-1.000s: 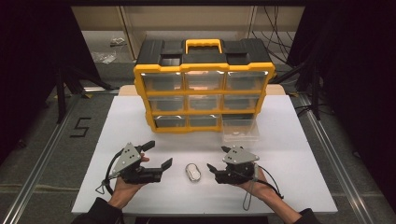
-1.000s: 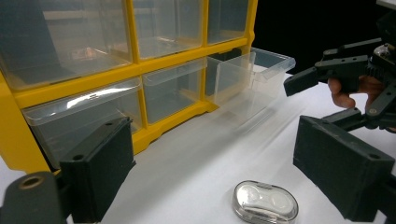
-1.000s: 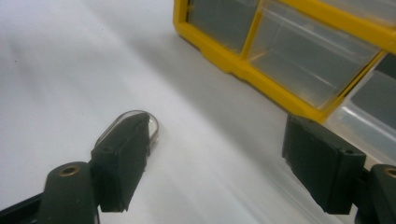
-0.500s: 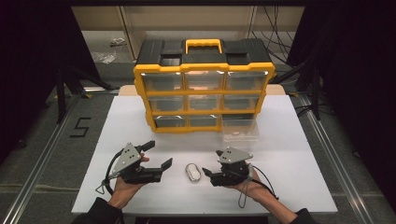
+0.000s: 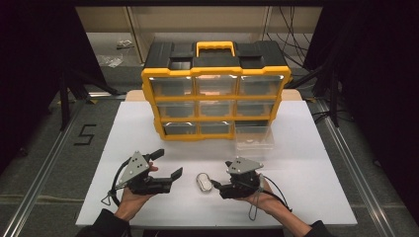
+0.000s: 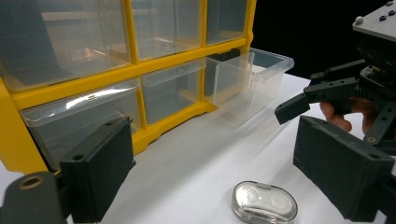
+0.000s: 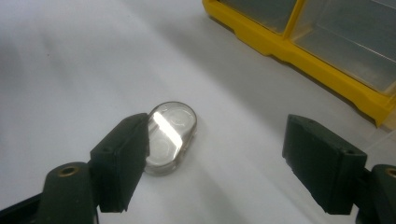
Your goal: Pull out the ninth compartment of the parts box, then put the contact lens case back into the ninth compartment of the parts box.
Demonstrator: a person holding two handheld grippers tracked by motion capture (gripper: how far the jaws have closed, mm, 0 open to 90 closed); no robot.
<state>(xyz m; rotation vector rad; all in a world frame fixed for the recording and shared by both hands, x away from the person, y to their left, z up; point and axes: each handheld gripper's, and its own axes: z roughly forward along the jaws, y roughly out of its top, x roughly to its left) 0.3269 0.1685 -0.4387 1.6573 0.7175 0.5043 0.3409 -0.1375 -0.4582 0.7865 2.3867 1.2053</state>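
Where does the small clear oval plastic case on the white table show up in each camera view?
High view: the small clear oval plastic case lies low centre, between the two hand-held grippers.
Left gripper view: bottom centre-right, between the black jaws.
Right gripper view: centre-left, beside the left-hand jaw in that picture.
Shared landmark: the yellow drawer organiser beyond the case.

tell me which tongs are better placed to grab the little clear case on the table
Right. The right tongs sit open just beside the clear case, one jaw already at its edge in the right gripper view. The left tongs, also open, are farther from it.
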